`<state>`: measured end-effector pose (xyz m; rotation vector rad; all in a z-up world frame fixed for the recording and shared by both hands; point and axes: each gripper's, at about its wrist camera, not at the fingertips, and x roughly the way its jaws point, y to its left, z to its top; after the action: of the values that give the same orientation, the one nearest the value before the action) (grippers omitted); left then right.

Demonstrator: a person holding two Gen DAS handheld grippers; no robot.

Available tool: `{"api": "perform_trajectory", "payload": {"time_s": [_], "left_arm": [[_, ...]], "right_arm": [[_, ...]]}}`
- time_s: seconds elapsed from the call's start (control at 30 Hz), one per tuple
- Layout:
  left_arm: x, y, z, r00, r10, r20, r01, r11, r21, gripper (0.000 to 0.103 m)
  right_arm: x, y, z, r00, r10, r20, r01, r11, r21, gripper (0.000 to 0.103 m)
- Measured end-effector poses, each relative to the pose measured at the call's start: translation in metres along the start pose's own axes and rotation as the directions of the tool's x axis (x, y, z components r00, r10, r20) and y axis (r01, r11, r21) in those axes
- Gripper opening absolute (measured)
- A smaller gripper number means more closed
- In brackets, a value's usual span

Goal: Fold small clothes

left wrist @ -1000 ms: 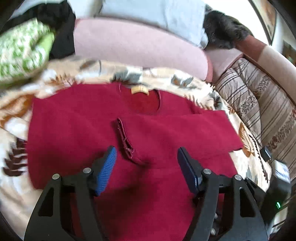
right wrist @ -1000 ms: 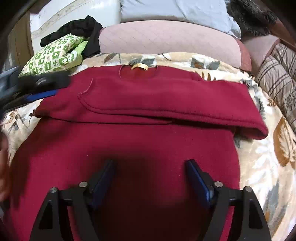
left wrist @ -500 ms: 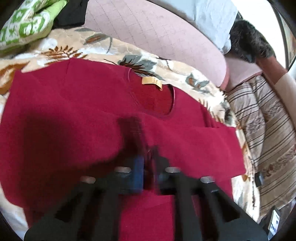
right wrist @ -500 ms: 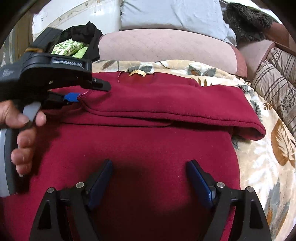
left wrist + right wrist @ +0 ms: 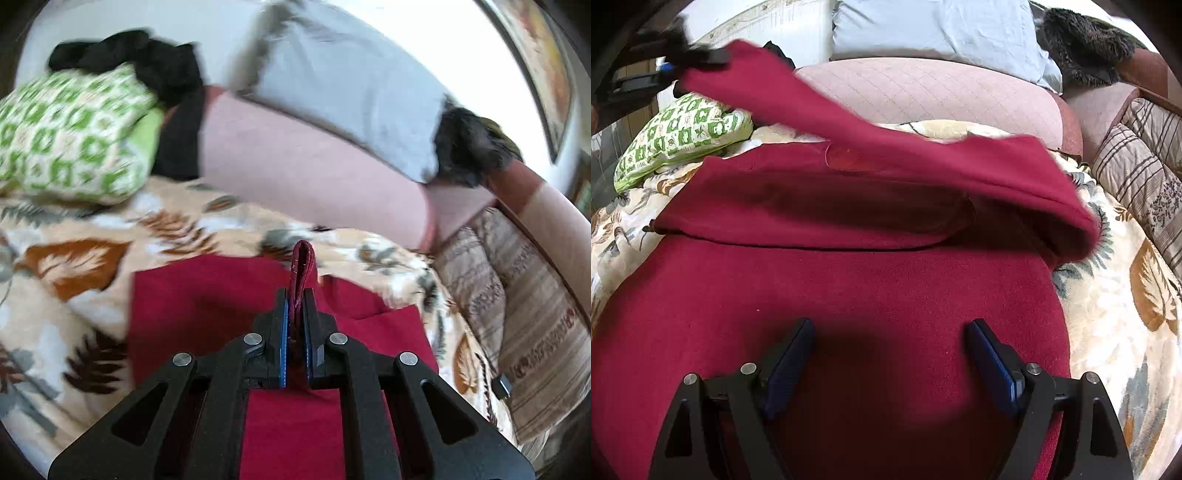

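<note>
A dark red sweater (image 5: 849, 280) lies spread on a leaf-patterned blanket (image 5: 1126, 332). My left gripper (image 5: 294, 299) is shut on the cuff (image 5: 302, 266) of its sleeve, which sticks up between the blue pads. In the right wrist view the same left gripper (image 5: 670, 66) sits at the upper left, holding the sleeve (image 5: 886, 147) lifted in a slanting band above the sweater's chest. My right gripper (image 5: 890, 332) hovers open over the sweater's lower body, with nothing between its fingers.
A pink bolster (image 5: 942, 92) and a light blue pillow (image 5: 934, 29) lie behind the blanket. A green-patterned cushion (image 5: 679, 136) and black clothing (image 5: 162, 74) sit at the back left. Striped cushions (image 5: 1145, 162) line the right side, with a dark furry item (image 5: 1086, 44) above.
My left gripper closed on the sleeve cuff and rose up and to the left, pulling the sleeve off the sweater's chest. The right gripper stayed put, open.
</note>
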<state>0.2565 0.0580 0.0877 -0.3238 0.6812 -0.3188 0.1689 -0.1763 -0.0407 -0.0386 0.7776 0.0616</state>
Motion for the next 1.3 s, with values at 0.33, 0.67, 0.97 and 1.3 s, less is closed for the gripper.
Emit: {"api": "perform_trajectory", "payload": {"time_s": [0.33, 0.67, 0.97, 1.3], "left_arm": [[0.036, 0.048, -0.028, 0.977, 0.166, -0.135, -0.168, 0.986, -0.008, 0.006], [0.011, 0.056, -0.023, 0.963, 0.267, -0.018, -0.268, 0.962, -0.056, 0.006], [0.057, 0.045, -0.065, 0.956, 0.281, -0.090, -0.278, 0.960, 0.043, 0.009], [0.045, 0.042, -0.068, 0.972, 0.210, -0.101, -0.213, 0.977, -0.016, 0.009]], "right_arm": [[0.001, 0.002, -0.002, 1.000, -0.007, 0.003, 0.007, 1.000, -0.002, 0.083], [0.000, 0.002, -0.001, 1.000, -0.012, -0.001, 0.012, 1.000, -0.004, 0.083], [-0.023, -0.027, 0.029, 0.994, 0.101, -0.033, -0.097, 0.990, 0.105, 0.077], [0.072, -0.069, 0.076, 0.988, 0.007, -0.157, -0.007, 1.000, 0.004, 0.071]]}}
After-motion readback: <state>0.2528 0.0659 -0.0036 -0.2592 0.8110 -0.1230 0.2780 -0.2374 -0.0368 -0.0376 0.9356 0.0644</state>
